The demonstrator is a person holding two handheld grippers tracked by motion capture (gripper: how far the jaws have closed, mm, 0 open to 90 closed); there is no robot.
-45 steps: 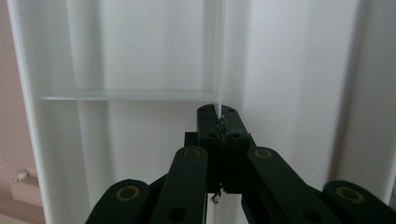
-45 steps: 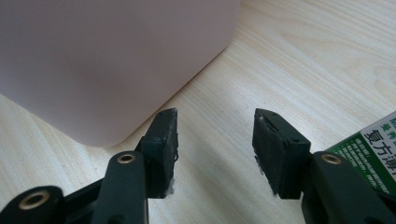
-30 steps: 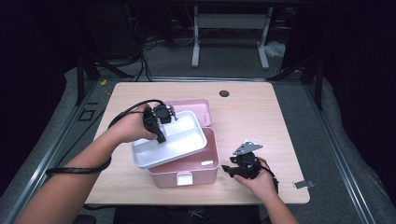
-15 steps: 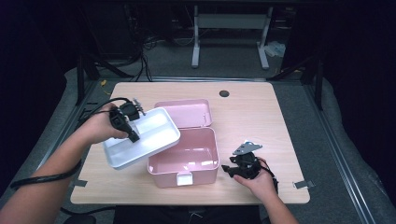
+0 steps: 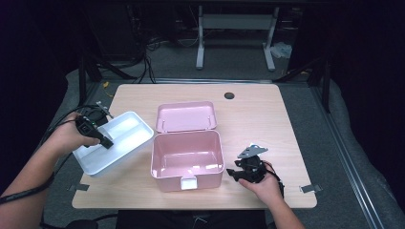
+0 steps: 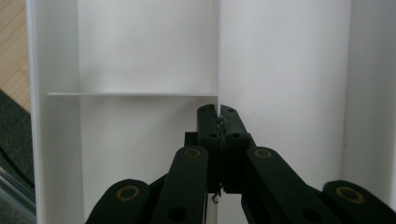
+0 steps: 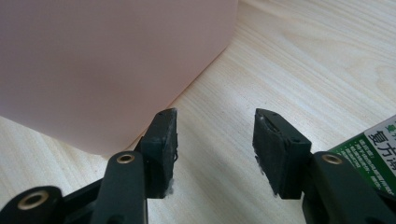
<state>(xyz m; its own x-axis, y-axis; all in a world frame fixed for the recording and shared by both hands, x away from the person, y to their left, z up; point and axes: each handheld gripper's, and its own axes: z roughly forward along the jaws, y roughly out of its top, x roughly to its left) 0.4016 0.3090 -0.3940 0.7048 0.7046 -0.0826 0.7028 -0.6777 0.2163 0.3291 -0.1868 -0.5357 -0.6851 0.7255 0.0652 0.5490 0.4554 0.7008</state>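
Tongs on our left (image 5: 106, 142) pinch the thin divider of the white compartmented plastic tray (image 5: 125, 136), held over the desk's (image 5: 267, 114) left edge beside the open pink plastic box (image 5: 187, 153). We judge that narrow grip may let it tilt or slip; our right tongs (image 7: 215, 135) rest released beside the box.

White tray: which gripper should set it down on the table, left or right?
Left. The left gripper is already shut on the white tray's inner divider, holding it at the table's left edge beside the pink box. The right gripper sits open by the box's right side, across from the tray.
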